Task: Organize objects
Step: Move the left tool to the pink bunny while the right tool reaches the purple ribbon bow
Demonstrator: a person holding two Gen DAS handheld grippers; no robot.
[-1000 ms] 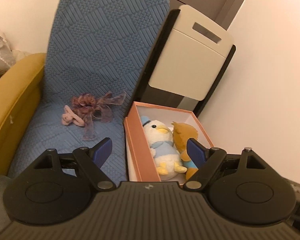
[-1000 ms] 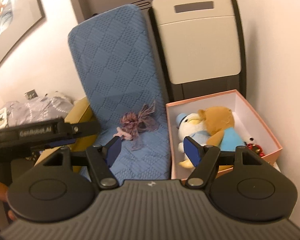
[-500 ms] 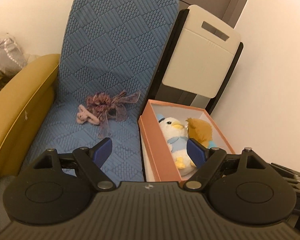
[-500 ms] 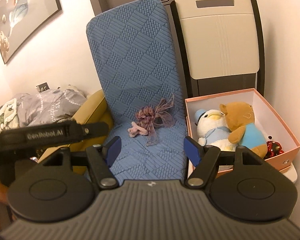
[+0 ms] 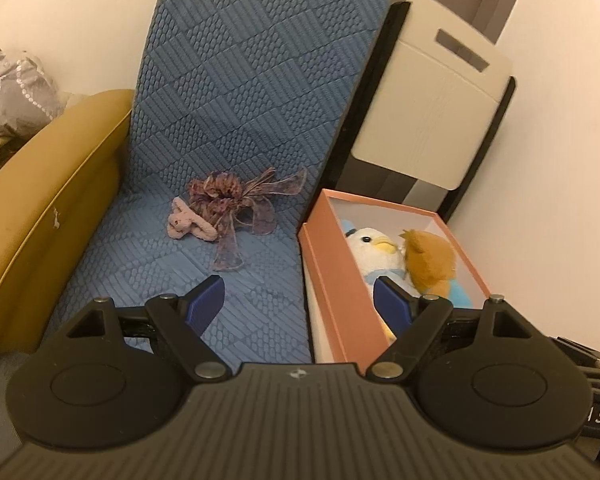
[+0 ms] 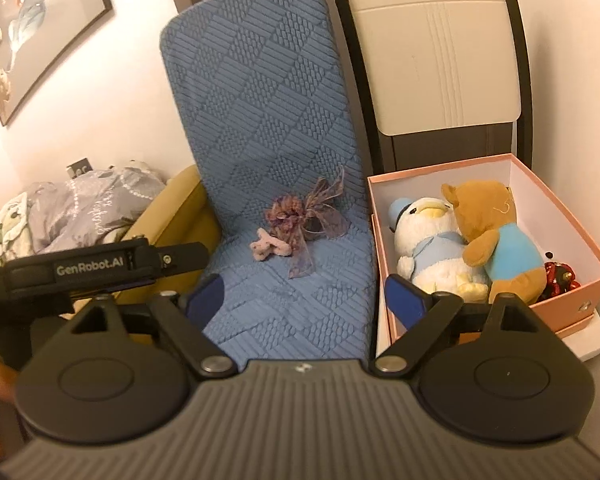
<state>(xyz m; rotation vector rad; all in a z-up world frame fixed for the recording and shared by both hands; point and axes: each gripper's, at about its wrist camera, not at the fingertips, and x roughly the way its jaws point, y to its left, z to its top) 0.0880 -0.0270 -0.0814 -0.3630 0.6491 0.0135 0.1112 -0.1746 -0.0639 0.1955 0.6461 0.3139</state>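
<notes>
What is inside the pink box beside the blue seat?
The pink box holds a white duck plush leaning against a brown bear plush, with a red and black object beside the bear. The plushes cover the box floor under them.

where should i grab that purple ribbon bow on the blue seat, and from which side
Take the purple ribbon bow by its bunched knot, where the loops gather. The tails are thin, limp strips. It lies flat on the blue seat cushion, so come from above and in front. The open right tool faces it. Avoid the pink plush piece beside it.
</notes>
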